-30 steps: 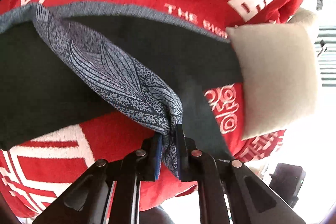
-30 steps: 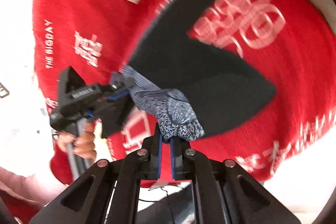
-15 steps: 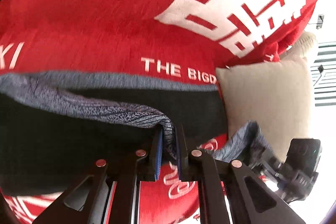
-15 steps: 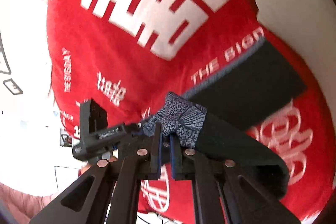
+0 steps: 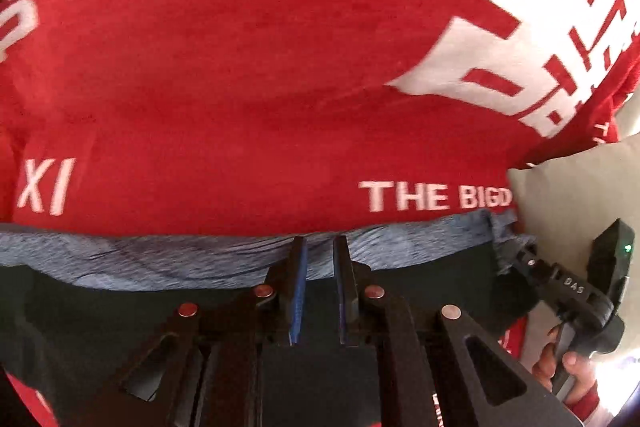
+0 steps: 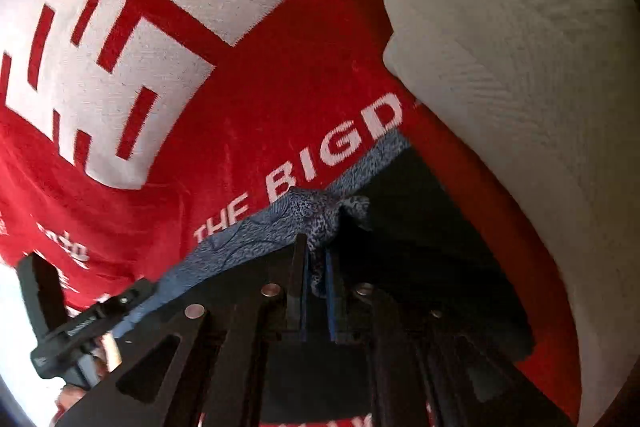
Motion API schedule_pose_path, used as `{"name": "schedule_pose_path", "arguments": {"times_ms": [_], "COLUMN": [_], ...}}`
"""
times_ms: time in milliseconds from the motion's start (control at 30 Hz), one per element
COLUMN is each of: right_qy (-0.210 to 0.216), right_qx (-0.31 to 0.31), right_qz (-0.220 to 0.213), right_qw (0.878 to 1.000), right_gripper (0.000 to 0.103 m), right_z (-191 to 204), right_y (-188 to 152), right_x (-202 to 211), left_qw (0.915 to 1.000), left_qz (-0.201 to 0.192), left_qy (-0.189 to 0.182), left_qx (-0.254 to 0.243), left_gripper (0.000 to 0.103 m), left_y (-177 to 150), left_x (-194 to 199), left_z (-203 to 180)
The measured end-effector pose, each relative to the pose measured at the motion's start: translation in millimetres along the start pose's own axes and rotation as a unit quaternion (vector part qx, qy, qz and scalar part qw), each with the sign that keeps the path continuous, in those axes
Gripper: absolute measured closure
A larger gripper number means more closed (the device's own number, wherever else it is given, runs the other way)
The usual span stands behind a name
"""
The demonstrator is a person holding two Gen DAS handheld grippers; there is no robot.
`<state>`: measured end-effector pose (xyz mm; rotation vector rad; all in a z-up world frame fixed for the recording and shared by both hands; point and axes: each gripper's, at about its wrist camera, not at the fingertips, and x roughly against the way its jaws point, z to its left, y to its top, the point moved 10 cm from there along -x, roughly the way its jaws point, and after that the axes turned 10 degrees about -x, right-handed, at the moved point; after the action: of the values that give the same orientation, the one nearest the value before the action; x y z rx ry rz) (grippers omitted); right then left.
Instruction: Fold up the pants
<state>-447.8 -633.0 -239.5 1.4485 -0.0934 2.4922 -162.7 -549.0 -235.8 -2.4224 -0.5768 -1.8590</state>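
Red blanket (image 5: pixel 248 75) fills the background, and the pants (image 5: pixel 420 275) lie across it just below its white lettering. Both tools, left (image 5: pixel 319 251) and right (image 6: pixel 316 259), pinch the patterned edge narrow, holding it taut so the fold lands straight.

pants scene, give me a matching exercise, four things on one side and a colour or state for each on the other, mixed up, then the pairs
Things:
1. pants
2. blanket
3. cushion
4. right gripper

Colours or states:
A. red with white lettering
B. plain beige, at the blanket's edge
C. shut on the patterned waistband
D. dark fabric with a blue-grey patterned band, laid across the blanket

Pairs: 1-D, 2-A, 3-B, 4-C
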Motion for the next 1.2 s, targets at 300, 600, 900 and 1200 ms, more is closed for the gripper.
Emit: {"name": "schedule_pose_path", "arguments": {"times_ms": [300,600,900,1200], "right_qy": [-0.057,-0.146,-0.075,-0.154], "right_qx": [0.038,0.053,0.105,0.090], "right_qz": [-0.085,-0.074,-0.059,-0.046], "right_qw": [0.994,0.985,0.990,0.983], "right_gripper": [0.041,0.046,0.060,0.088], "right_z": [11,-32,25,-33], "right_y": [-6,-23,0,-10], "right_x": [61,61,32,31], "left_qw": [0.9982,0.9943,0.9945,0.9897], "left_qz": [0.016,0.068,0.042,0.016], "left_qy": [0.054,0.081,0.092,0.141], "left_qx": [-0.020,-0.013,-0.028,0.015], "left_gripper": [0.090,0.090,0.090,0.090], "left_y": [-48,-102,-75,-62], "left_x": [31,11,7,25], "left_z": [25,38,30,86]}}
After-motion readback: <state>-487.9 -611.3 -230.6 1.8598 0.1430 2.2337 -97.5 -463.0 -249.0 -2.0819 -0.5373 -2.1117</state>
